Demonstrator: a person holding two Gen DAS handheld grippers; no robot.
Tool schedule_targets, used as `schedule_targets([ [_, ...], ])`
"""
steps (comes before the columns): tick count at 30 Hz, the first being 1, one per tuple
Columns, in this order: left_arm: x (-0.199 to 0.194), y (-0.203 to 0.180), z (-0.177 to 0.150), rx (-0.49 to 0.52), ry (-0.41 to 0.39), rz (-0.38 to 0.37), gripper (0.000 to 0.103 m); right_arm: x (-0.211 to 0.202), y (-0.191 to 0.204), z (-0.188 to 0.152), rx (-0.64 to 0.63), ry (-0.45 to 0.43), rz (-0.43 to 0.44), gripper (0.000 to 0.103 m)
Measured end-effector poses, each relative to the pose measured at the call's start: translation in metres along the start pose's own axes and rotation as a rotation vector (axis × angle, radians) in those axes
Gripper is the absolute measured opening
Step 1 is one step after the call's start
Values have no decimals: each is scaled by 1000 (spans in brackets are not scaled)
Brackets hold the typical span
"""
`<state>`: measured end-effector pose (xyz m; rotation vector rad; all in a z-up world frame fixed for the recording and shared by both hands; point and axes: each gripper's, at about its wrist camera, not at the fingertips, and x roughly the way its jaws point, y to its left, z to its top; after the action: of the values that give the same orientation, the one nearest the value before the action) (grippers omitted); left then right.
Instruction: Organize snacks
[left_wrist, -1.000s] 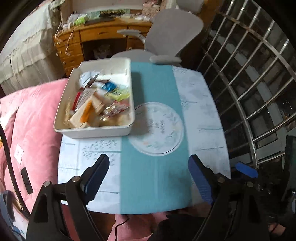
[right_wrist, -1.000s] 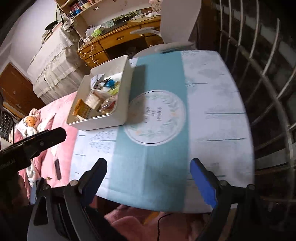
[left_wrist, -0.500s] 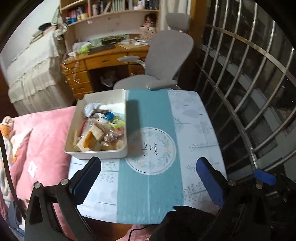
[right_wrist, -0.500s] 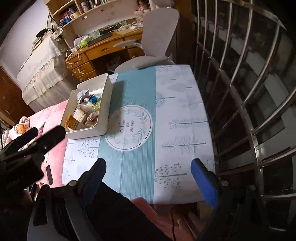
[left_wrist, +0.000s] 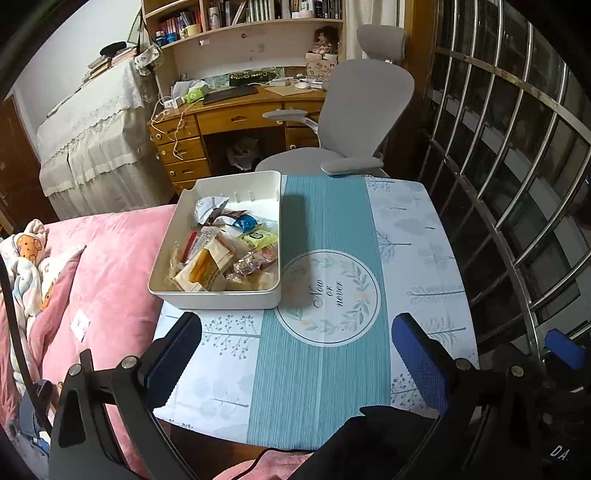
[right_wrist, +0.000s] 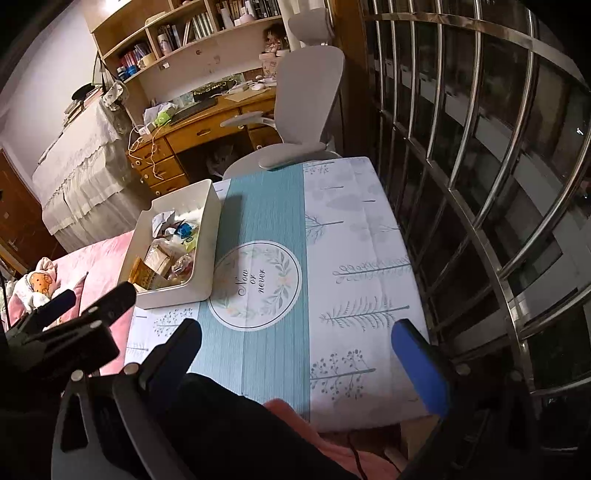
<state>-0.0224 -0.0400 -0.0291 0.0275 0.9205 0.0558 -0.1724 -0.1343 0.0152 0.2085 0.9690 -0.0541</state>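
A white bin (left_wrist: 221, 300) stands at the left of the small table (left_wrist: 406, 229), filled with several wrapped snacks (left_wrist: 221, 254). My left gripper (left_wrist: 295, 328) hangs above the table's near edge, open, with nothing between its fingers. In the right wrist view the bin (right_wrist: 177, 295) and the snacks (right_wrist: 166, 254) lie far left. My right gripper (right_wrist: 297, 332) is over the near edge too, its jaws opening around nothing. The left gripper (right_wrist: 96, 297) shows at that view's left, close to the bin's front corner.
A teal and white cloth (left_wrist: 325, 369) covers the table. A grey office chair (left_wrist: 362, 122) and a wooden desk (left_wrist: 236, 114) stand behind it. Pink bedding (left_wrist: 103, 266) lies along the left. Metal window bars (left_wrist: 517, 184) close off the right. A dark sleeve (right_wrist: 240, 424) fills the foreground.
Both grippers have lifted and drawn back from the table, so it looks smaller and more of the room shows. Both pairs of jaws have spread wider.
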Motion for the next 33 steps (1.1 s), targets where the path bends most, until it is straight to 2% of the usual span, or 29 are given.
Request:
schedule_targets([
  [11, -5, -6, -2, 34, -30, 27, 102, 1, 3, -3, -1, 6, -27, 103],
  [33, -3, -10, -5, 35, -14, 26, 102, 11, -7, -4, 0, 64, -27, 103],
])
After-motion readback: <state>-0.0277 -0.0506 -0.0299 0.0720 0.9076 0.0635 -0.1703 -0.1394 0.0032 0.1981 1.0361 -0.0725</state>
